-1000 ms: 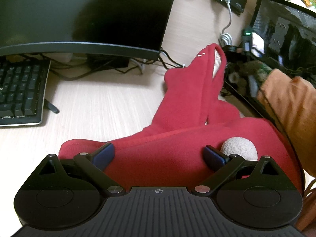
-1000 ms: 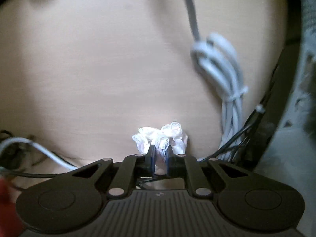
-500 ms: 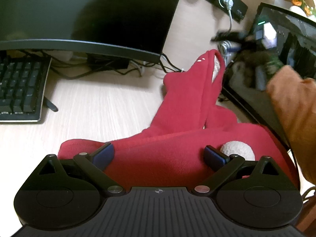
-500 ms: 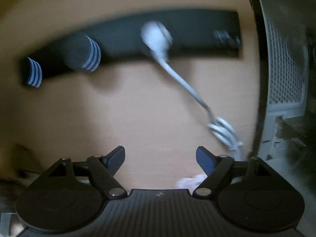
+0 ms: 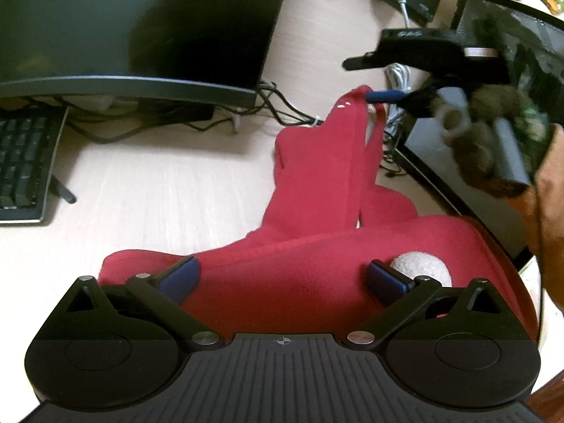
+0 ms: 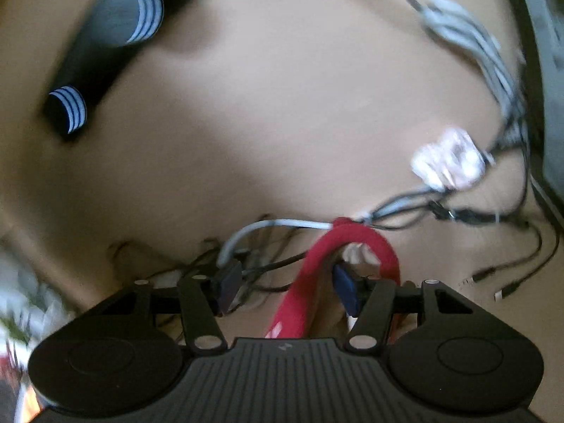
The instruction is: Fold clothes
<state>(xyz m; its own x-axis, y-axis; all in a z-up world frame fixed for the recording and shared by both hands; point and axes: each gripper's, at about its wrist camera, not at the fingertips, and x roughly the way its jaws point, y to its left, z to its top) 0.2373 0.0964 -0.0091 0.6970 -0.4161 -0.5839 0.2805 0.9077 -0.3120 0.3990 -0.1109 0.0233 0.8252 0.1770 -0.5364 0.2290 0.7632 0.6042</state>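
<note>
Red fleece garment [image 5: 317,246] | long axis near-to-far, raised end far-right | writing: none legible | left gripper [image 5: 282,278] open over cloth | right gripper [image 6: 287,289] jaws part-closing, red loop between, unclamped

Pale wood desk [image 5: 148,190]: red garment [image 5: 317,246], keyboard [image 5: 24,162], monitor [image 5: 134,24], cables [image 5: 282,109].
</note>
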